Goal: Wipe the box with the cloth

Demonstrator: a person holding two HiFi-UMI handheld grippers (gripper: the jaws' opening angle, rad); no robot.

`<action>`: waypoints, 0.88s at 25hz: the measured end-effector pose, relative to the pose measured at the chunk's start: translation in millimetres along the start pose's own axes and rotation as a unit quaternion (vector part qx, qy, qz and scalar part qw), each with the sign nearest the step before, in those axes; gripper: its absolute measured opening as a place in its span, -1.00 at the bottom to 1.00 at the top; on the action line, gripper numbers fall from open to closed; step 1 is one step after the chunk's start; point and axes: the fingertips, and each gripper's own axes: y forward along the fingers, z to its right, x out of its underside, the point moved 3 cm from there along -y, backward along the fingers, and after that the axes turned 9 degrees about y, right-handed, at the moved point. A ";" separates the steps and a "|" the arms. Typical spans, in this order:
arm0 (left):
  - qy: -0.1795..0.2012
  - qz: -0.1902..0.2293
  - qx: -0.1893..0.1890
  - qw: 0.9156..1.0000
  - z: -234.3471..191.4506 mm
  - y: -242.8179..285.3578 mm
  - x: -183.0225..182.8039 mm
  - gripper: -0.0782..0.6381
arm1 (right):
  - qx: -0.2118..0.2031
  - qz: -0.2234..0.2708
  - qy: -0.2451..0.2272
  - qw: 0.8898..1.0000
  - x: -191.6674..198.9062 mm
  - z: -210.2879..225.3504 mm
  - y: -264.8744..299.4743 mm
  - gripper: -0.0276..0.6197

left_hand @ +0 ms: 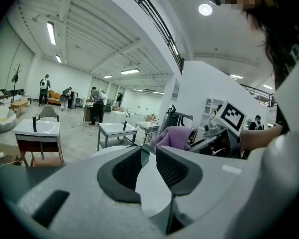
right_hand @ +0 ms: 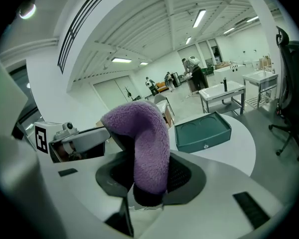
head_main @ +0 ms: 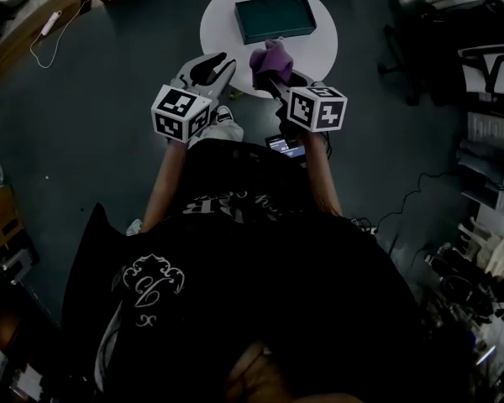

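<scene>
Black shirt [head_main: 235, 309] is filling the lower head view. Beyond it, both tongs are being held out over the near rim of the round white desk [head_main: 323, 53]. The purple cloth [right_hand: 148, 133] is being gripped by the right tongs [right_hand: 150, 177], with the jaws closed on its lower fold while the rest is flopping up and over. The left tongs [left_hand: 148, 156] are being held just beside them, the jaws parted by a narrow gap with nothing between. The green box [head_main: 275, 18] is lying flat toward the far side of the desk, near the cloth but not being touched by it.

The cloth is being judged soft, light and prone to bunching, so a pinch across a fold is being favoured. The box is looking stiff, light and smooth-lidded. It could be pushed along by a wipe, so steadying it at a side wall with the empty tongs is being suggested. Little desk is showing behind the box before the rim, while open room is showing at both its sides. An office chair [head_main: 485, 65] is standing well apart to the right.
</scene>
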 end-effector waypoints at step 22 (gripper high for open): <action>-0.015 -0.030 0.019 0.999 -57.3 71.8 -2.7 -0.53 | 0.046 -0.079 -0.049 0.995 -110.6 88.4 131.2 -0.57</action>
